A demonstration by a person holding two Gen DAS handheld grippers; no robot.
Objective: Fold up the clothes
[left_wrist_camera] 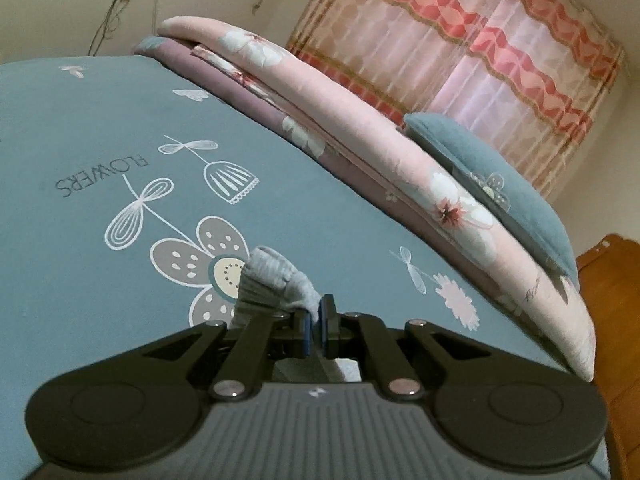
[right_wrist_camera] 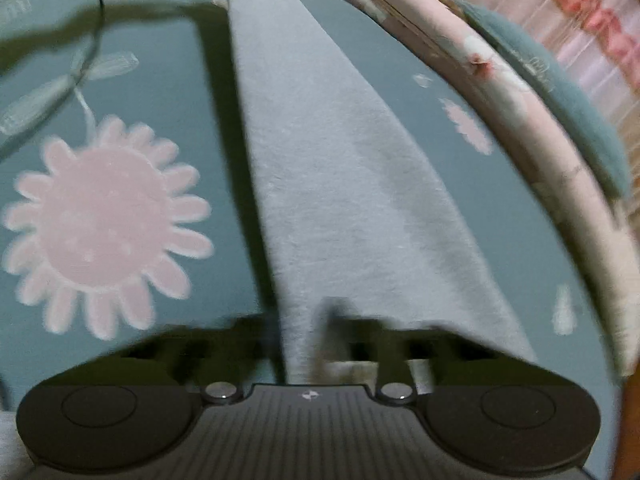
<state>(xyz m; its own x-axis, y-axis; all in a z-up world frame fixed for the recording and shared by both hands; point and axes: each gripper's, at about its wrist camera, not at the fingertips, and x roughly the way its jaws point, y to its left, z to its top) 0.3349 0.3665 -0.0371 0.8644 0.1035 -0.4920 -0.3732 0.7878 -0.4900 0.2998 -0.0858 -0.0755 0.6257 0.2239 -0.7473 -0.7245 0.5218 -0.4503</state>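
Note:
A grey garment lies across the blue flowered bed sheet (left_wrist_camera: 100, 140). In the left wrist view its ribbed grey edge (left_wrist_camera: 268, 276) is bunched just ahead of my left gripper (left_wrist_camera: 319, 308), whose blue pads are shut on it. In the blurred right wrist view the grey garment (right_wrist_camera: 320, 180) runs as a long taut strip from my right gripper (right_wrist_camera: 308, 320) to the far side of the sheet (right_wrist_camera: 160, 60). The right fingers are closed together with the cloth coming out from between them.
A folded pink flowered quilt (left_wrist_camera: 360, 132) lies along the right side of the bed with a blue pillow (left_wrist_camera: 500, 184) on it. Behind them hangs a pink and red curtain (left_wrist_camera: 480, 40). Wooden furniture (left_wrist_camera: 612, 280) stands at the far right edge.

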